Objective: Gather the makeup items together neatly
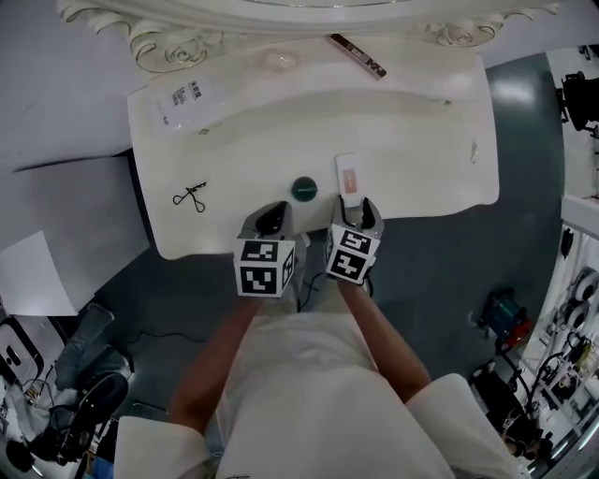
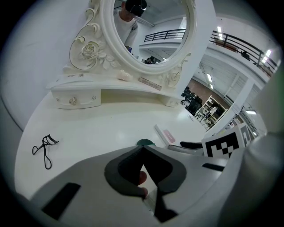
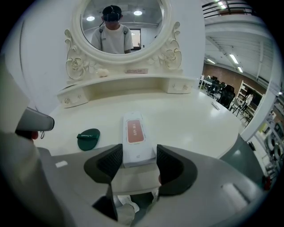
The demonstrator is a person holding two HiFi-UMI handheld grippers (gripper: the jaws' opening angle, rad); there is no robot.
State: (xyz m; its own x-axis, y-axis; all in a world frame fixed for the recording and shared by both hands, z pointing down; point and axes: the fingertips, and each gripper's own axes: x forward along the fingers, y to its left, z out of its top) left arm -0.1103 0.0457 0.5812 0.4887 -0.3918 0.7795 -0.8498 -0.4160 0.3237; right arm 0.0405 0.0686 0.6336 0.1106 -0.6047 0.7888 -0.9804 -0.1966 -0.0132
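A white box with a red label (image 1: pixel 347 176) lies near the front edge of the white dressing table (image 1: pixel 402 122). My right gripper (image 1: pixel 358 208) has its pads against both sides of the near end of the box (image 3: pixel 134 137). A round green compact (image 1: pixel 303 189) sits just left of the box, also in the right gripper view (image 3: pixel 88 138). My left gripper (image 1: pixel 272 217) hovers just before the compact (image 2: pixel 145 142), shut and empty (image 2: pixel 143 150). A black eyelash curler (image 1: pixel 190 196) lies at the front left (image 2: pixel 44 148).
A white tube (image 1: pixel 187 98) lies at the back left. On the shelf below the ornate mirror (image 1: pixel 309 14) lies a brown stick (image 1: pixel 357 56). A small white item (image 1: pixel 474 152) rests near the right edge. Grey floor lies beyond the table's edges.
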